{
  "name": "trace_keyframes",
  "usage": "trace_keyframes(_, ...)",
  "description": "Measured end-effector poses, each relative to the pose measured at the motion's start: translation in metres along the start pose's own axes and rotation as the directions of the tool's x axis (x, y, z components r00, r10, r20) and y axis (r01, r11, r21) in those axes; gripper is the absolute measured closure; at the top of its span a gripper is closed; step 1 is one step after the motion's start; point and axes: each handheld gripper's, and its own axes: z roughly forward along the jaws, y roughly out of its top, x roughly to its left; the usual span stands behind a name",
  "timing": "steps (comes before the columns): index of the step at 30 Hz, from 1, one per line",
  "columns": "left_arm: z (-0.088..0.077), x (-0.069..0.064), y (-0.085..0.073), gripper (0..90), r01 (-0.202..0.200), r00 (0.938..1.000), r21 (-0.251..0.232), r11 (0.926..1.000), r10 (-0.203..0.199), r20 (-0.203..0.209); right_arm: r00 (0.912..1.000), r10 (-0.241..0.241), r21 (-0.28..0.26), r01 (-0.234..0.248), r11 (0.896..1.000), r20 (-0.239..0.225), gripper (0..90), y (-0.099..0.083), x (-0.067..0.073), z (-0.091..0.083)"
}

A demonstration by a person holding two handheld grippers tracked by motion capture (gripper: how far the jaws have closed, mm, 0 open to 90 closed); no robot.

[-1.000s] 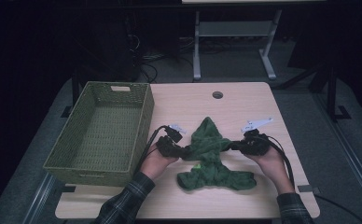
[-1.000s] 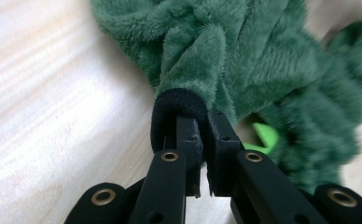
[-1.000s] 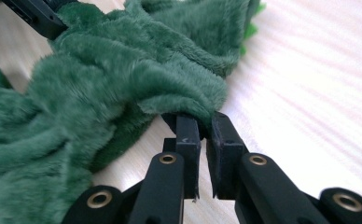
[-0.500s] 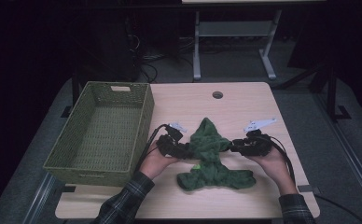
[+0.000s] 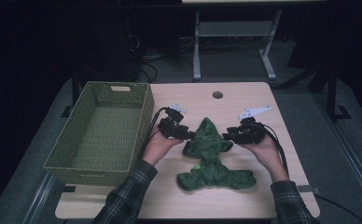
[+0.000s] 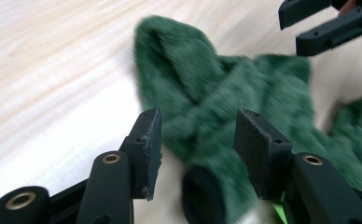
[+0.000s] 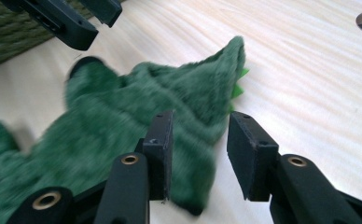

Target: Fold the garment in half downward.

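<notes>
On the pale wooden table (image 5: 258,186), a green woven basket (image 5: 100,133) sits left of a fuzzy green garment (image 5: 212,154). The left gripper (image 5: 184,136) and right gripper (image 5: 228,136) flank it, jaws just opened, pads off the cloth

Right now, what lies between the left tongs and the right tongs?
In the high view, the green plush garment lies on the table between the left tongs and the right tongs, both open at its sides.

One green garment (image 5: 212,154), one basket (image 5: 100,133) — two grippers.
</notes>
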Motion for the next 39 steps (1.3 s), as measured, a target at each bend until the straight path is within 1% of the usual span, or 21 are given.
trace_keyframes(3,0.012,0.009,0.005,50.7,0.030,0.9996,-0.008,0.9995,-0.030,0.000,1.0000,0.010,0.006,-0.010,1.000,0.002,60.0,0.009,-0.004,0.012)
trace_keyframes(6,0.027,0.018,0.005,50.7,0.033,0.9993,0.013,0.9994,-0.033,-0.016,0.9998,0.006,0.005,-0.006,1.000,0.019,59.5,0.015,-0.010,0.028)
trace_keyframes(7,0.032,0.020,0.005,50.7,0.034,0.9992,0.021,0.9992,-0.033,-0.020,0.9996,0.023,0.028,-0.023,0.999,0.016,58.6,0.017,-0.012,0.033)
trace_keyframes(9,0.035,0.022,0.004,50.7,0.026,0.9994,0.037,0.9990,-0.025,-0.025,0.9995,0.022,0.037,-0.023,0.999,0.021,58.7,0.017,-0.012,0.038)
trace_keyframes(10,0.043,0.024,0.003,50.7,0.044,0.9988,0.040,0.9982,-0.043,-0.023,0.9996,0.025,0.051,-0.026,0.998,0.015,58.7,0.019,-0.014,0.046)
trace_keyframes(11,0.047,0.024,0.002,50.7,0.046,0.9988,0.044,0.9980,-0.045,-0.019,0.9997,0.020,0.057,-0.021,0.998,0.015,58.7,0.019,-0.014,0.048)
trace_keyframes(14,0.052,0.024,0.001,50.7,0.040,0.9989,0.060,0.9974,-0.038,-0.026,0.9998,0.010,0.064,-0.011,0.998,0.020,58.9,0.019,-0.015,0.055)
trace_keyframes(15,0.056,0.026,0.000,50.7,0.022,0.9994,0.091,0.9957,-0.019,-0.029,0.9996,0.020,0.093,-0.021,0.995,0.019,59.0,0.016,-0.017,0.061)
trace_keyframes(18,0.060,0.026,-0.002,50.9,0.030,0.9993,0.095,0.9951,-0.027,-0.027,0.9994,0.030,0.122,-0.032,0.992,0.016,60.2,0.012,-0.019,0.069)
trace_keyframes(19,0.063,0.026,-0.004,51.0,0.001,0.9995,0.116,0.9932,0.003,-0.032,0.9995,0.028,0.130,-0.030,0.991,0.014,62.5,0.010,-0.020,0.070)
trace_keyframes(24,0.063,0.023,-0.004,52.2,-0.026,0.9989,0.115,0.9931,0.030,-0.037,0.9999,0.014,0.155,-0.015,0.988,0.005,68.2,0.008,-0.021,0.074)
trace_keyframes(26,0.065,0.019,-0.004,55.2,-0.050,0.9977,0.114,0.9923,0.055,-0.041,0.9999,0.016,0.160,-0.016,0.987,0.000,76.2,0.008,-0.019,0.075)
trace_keyframes(28,0.065,0.018,-0.005,64.4,-0.063,0.9970,0.119,0.9909,0.068,-0.037,1.0000,0.006,0.164,-0.006,0.986,-0.001,79.5,0.007,-0.019,0.075)
trace_keyframes(29,0.066,0.016,-0.005,64.4,-0.064,0.9974,0.117,0.9910,0.068,-0.026,1.0000,0.006,0.162,-0.006,0.987,-0.001,81.6,0.007,-0.018,0.075)
trace_keyframes(30,0.066,0.015,-0.005,72.1,-0.067,0.9974,0.116,0.9910,0.069,-0.019,1.0000,-0.001,0.163,0.002,0.987,-0.001,83.4,0.007,-0.018,0.074)
trace_keyframes(31,0.067,0.013,-0.006,83.6,-0.066,0.9977,0.115,0.9912,0.068,-0.008,1.0000,0.001,0.161,0.000,0.987,-0.005,84.8,0.007,-0.016,0.072)
trace_keyframes(32,0.067,0.012,-0.006,85.7,-0.064,0.9978,0.116,0.9911,0.066,-0.009,1.0000,-0.004,0.159,0.005,0.987,-0.003,85.2,0.007,-0.016,0.071)
trace_keyframes(33,0.067,0.012,-0.006,86.9,-0.079,0.9966,0.126,0.9889,0.081,-0.014,0.9998,-0.018,0.159,0.017,0.987,0.001,85.3,0.008,-0.015,0.069)
trace_keyframes(35,0.066,0.011,-0.006,87.6,-0.070,0.9972,0.114,0.9910,0.072,-0.019,0.9999,-0.017,0.154,0.016,0.988,0.001,85.2,0.009,-0.014,0.067)
trace_keyframes(36,0.064,0.011,-0.006,87.9,-0.079,0.9963,0.119,0.9897,0.083,-0.025,0.9996,-0.028,0.143,0.026,0.989,0.006,85.2,0.010,-0.014,0.063)
trace_keyframes(39,0.054,0.012,-0.003,88.1,-0.079,0.9955,0.081,0.9935,0.083,-0.046,0.9989,-0.041,0.111,0.038,0.993,0.022,85.0,0.015,-0.012,0.052)
